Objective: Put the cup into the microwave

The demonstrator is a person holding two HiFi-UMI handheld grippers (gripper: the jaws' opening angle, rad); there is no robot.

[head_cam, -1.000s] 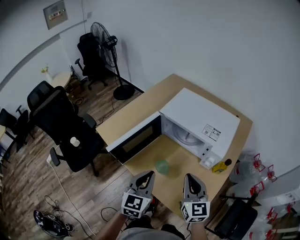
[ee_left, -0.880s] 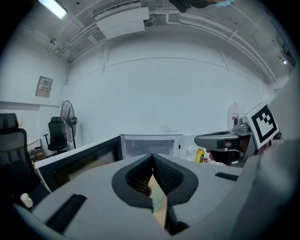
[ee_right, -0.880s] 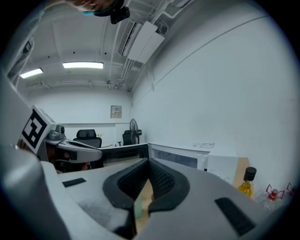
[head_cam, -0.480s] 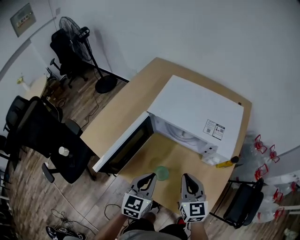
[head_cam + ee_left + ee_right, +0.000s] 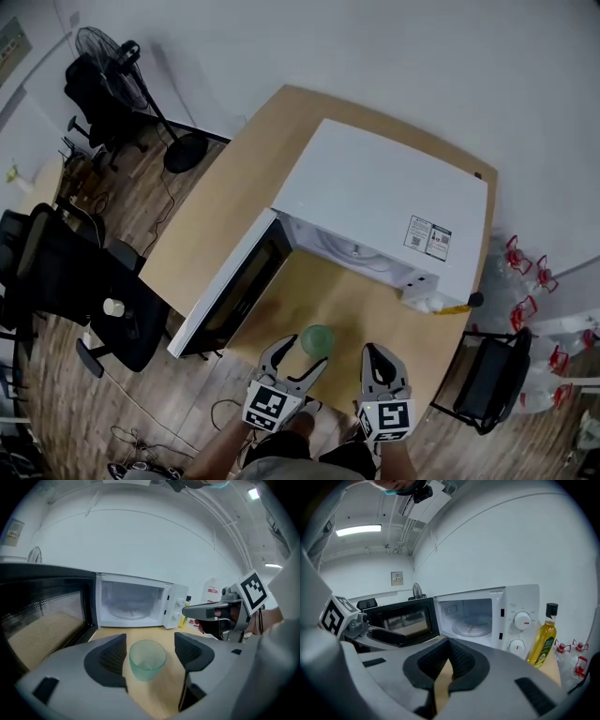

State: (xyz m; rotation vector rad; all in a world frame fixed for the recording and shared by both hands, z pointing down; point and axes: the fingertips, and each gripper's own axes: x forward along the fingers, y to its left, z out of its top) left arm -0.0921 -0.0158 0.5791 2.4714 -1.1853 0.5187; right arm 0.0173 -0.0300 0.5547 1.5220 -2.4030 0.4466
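Translucent pale-green plastic cup (image 5: pixel 318 339), round, tapering, smooth-walled: upright on the light wooden surface (image 5: pixel 375 309), in front of the open white box-shaped microwave (image 5: pixel 384 202), not inside it.

Microwave door (image 5: pixel 230 286), dark glass with fine mesh, swung wide to the left. Round glass turntable (image 5: pixel 129 613) in the cavity.

Left hand-held gripper (image 5: pixel 305 352), grey with ribbed black pads: jaws have just been opening and stand wide, the cup between them, pads clear of its sides.

Right hand-held gripper (image 5: pixel 382 354): ribbed pads drawn together at the tips.

Yellow oil bottle with black cap (image 5: pixel 543 637), beside the microwave's two round dials.
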